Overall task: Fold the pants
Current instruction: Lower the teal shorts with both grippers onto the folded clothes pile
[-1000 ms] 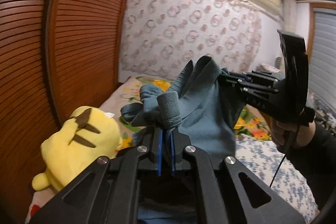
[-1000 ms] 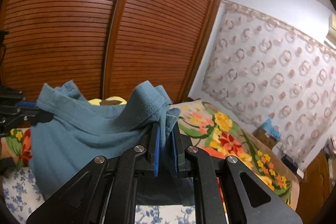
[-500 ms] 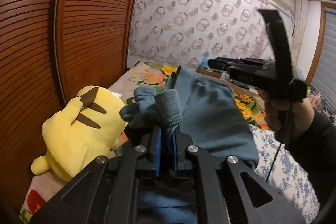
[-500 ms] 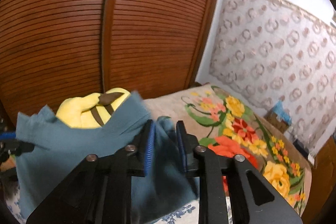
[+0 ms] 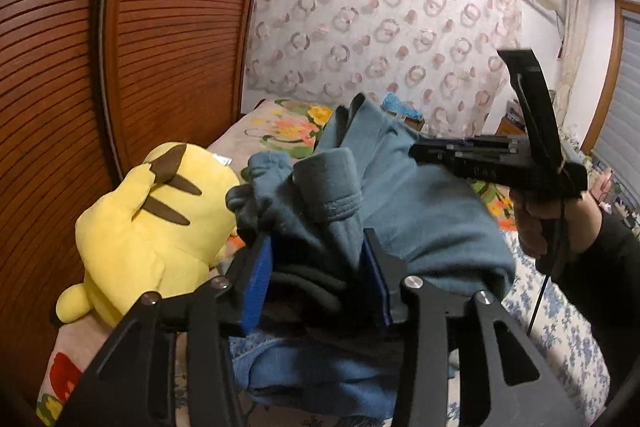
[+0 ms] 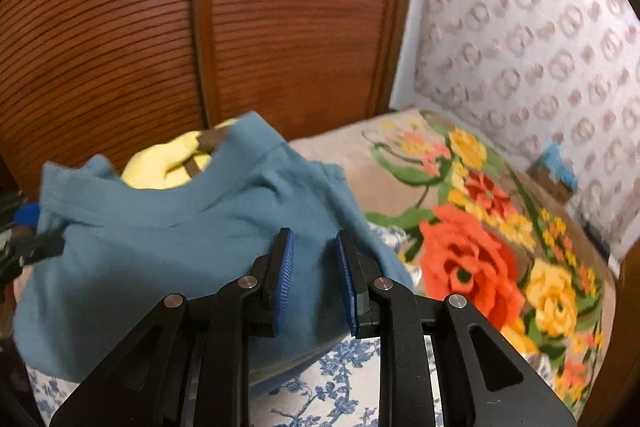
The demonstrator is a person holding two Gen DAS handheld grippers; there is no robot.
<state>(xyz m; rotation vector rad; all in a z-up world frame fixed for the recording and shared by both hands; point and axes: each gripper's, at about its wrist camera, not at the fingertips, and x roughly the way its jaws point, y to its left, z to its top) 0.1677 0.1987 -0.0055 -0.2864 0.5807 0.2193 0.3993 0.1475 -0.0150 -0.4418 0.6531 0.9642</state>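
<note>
The teal-blue pants lie bunched on the bed, folded over on themselves. My left gripper is open, its blue pads wide apart on either side of a bunched cuff and waistband that rest loose between them. My right gripper is open and empty just above the right edge of the pants. It also shows in the left wrist view, held level over the pants by a hand.
A yellow plush toy lies left of the pants against the brown louvred wardrobe doors. The bed has a flowered blanket and a blue-patterned sheet. A curtained wall stands behind.
Both grippers have opened and let go of the pants, the right one first, and the cloth has dropped onto the bed. The right gripper has drawn back slightly.
</note>
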